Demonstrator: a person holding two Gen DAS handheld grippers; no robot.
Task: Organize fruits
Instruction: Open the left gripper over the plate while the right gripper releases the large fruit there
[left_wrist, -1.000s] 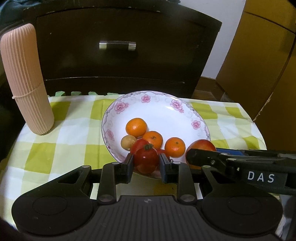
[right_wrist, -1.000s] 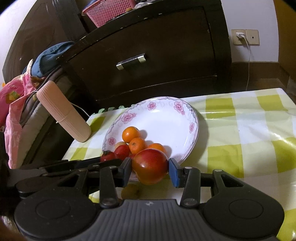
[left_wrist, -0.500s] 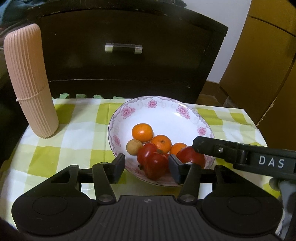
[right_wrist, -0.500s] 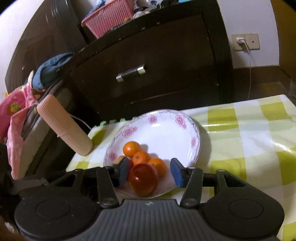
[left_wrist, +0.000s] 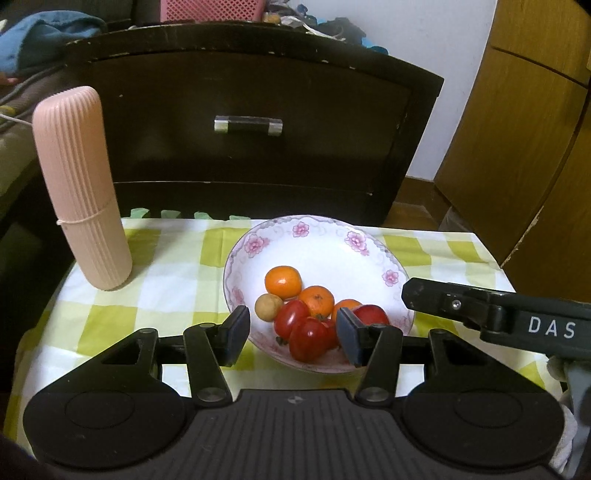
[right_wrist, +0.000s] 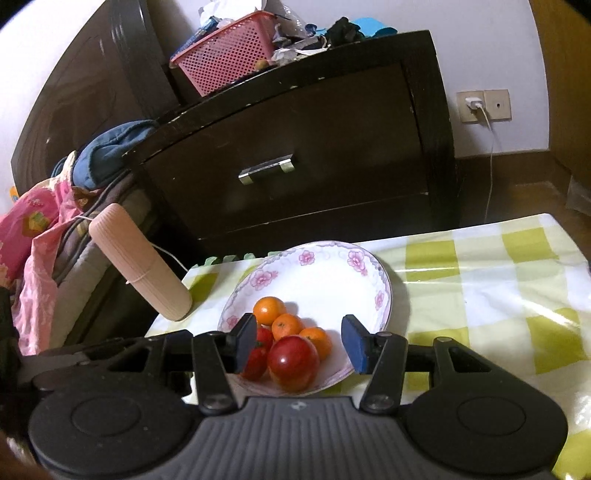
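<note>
Above the near rim of the floral plate (left_wrist: 384, 254), the left gripper (left_wrist: 293, 332) hangs with its jaws parted and nothing held; the two glossy red tomatoes (left_wrist: 308, 338) lie below the gap, touching neither pad. Beside it the right gripper (right_wrist: 299, 338) is likewise spread and empty over the plate (right_wrist: 369, 266), the shiny red apple (right_wrist: 293, 363) resting free beneath. Three small oranges (left_wrist: 283, 282) and a pale brown round fruit (left_wrist: 269, 307) crowd against them in the plate's near half. A second ago each gripper clamped its fruit just outside the near rim; now both fruits sit in the plate. By the left edge of the checked tablecloth (left_wrist: 166, 284) stands a ribbed pink case (left_wrist: 83, 192).
</note>
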